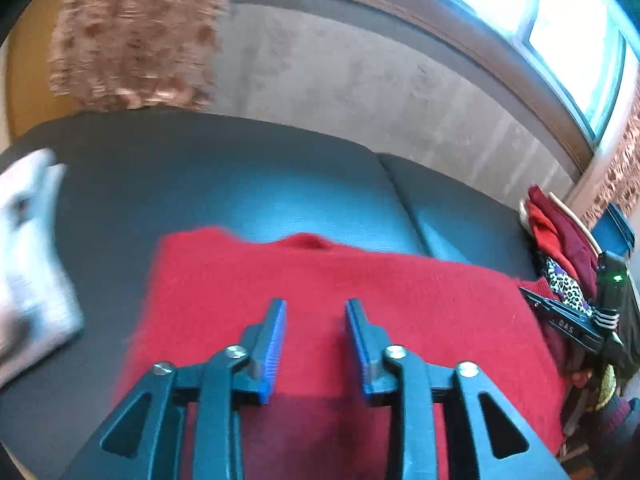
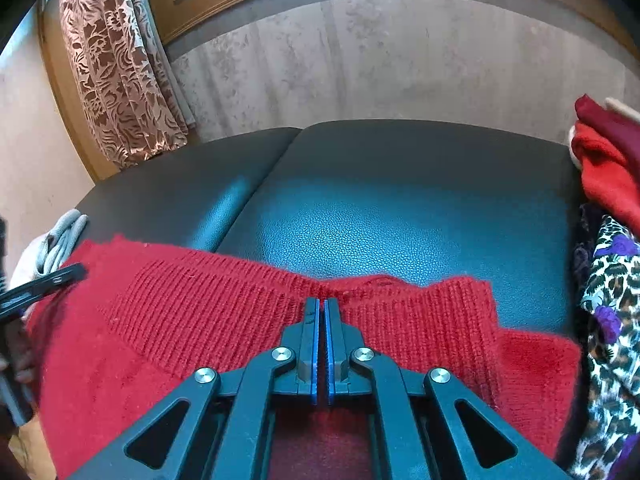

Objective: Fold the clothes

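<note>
The right gripper (image 2: 322,306) has its jaws pressed together at the ribbed edge of the red sweater (image 2: 208,320); whether knit is pinched between them cannot be told. The left gripper (image 1: 316,308) hovers over the sweater with its jaws partly apart and nothing between them. The sweater lies flat on the dark padded table (image 2: 400,200). To the sweater's right is a pile of clothes (image 2: 612,280), red and leopard-print; to its left lies a folded pale garment (image 1: 32,280). Beyond the sweater, behind the table, stand a wall, a patterned curtain (image 2: 120,80) and a window (image 1: 560,20).
</note>
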A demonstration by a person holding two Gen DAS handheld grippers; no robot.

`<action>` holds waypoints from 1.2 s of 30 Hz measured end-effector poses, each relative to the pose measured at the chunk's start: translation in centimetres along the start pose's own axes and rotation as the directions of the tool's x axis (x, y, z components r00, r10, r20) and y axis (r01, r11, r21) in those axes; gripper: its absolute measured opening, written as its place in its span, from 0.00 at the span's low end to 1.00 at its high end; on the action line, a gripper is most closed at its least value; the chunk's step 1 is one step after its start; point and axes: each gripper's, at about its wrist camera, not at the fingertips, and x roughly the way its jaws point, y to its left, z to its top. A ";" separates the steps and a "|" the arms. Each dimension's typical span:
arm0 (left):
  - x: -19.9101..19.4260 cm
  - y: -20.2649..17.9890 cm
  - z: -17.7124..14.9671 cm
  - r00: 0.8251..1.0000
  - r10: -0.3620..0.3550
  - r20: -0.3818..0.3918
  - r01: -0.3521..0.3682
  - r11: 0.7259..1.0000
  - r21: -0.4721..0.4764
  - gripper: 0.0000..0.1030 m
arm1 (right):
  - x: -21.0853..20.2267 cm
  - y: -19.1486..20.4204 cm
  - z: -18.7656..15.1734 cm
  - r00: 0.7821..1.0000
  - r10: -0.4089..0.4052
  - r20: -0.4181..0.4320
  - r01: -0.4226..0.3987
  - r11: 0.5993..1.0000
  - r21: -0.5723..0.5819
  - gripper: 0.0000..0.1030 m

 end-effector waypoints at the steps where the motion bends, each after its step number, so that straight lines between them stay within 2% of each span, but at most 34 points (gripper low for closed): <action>1: -1.1 1.2 -0.7 1.000 -0.012 -0.012 0.011 1.000 -0.026 0.32 | 0.1 0.1 0.1 1.000 -0.003 0.002 0.003 1.000 -0.004 0.03; 3: -3.0 3.1 -1.8 0.999 -0.006 -0.032 0.005 0.998 -0.056 0.33 | 0.2 0.1 0.1 1.000 -0.003 0.005 0.003 1.000 -0.004 0.03; 6: -5.0 5.1 -3.0 0.998 0.011 -0.061 -0.014 0.999 -0.045 0.33 | 0.3 0.1 0.2 1.000 -0.001 0.007 0.001 1.000 -0.002 0.03; 9: -4.7 6.3 -3.0 0.994 -0.051 -0.098 0.043 0.996 -0.084 0.36 | 0.1 0.1 0.0 1.000 -0.001 0.008 0.001 1.000 -0.002 0.03; 10: -4.5 6.6 -3.0 0.991 -0.074 -0.110 0.063 0.993 -0.098 0.40 | 0.1 0.1 0.0 1.000 -0.003 0.008 0.003 1.000 -0.002 0.03; 12: -3.4 6.9 -2.5 0.989 -0.075 -0.130 0.062 0.993 -0.103 0.45 | 0.1 0.2 0.0 1.000 -0.006 0.009 0.006 1.000 -0.005 0.03; 15: -1.1 7.6 -1.2 0.988 -0.062 -0.140 0.048 0.993 -0.106 0.45 | 0.0 0.3 0.0 1.000 -0.008 0.009 0.008 1.000 -0.006 0.03; 19: 1.7 8.3 -0.2 0.980 -0.109 -0.164 0.093 0.991 -0.101 0.46 | 0.2 0.5 0.0 1.000 -0.009 0.010 0.009 1.000 -0.005 0.03; 24: 3.4 7.6 1.0 0.976 -0.134 -0.174 0.125 0.990 -0.066 0.44 | 0.1 0.0 0.0 1.000 0.009 0.011 -0.010 1.000 0.009 0.03; 25: 3.7 7.3 1.1 0.976 -0.132 -0.173 0.124 0.991 -0.057 0.41 | 0.1 -0.1 0.0 1.000 0.014 0.012 -0.015 1.000 0.013 0.03; 29: 4.2 6.5 1.2 0.970 -0.145 -0.193 0.138 0.989 -0.048 0.15 | 0.1 -0.4 0.0 0.999 0.036 0.014 -0.036 0.999 0.029 0.03; 36: 2.3 6.2 3.4 0.988 -0.072 -0.138 0.060 0.994 -0.092 0.11 | 0.0 -0.4 0.2 0.997 0.071 -0.004 -0.070 0.996 0.048 0.04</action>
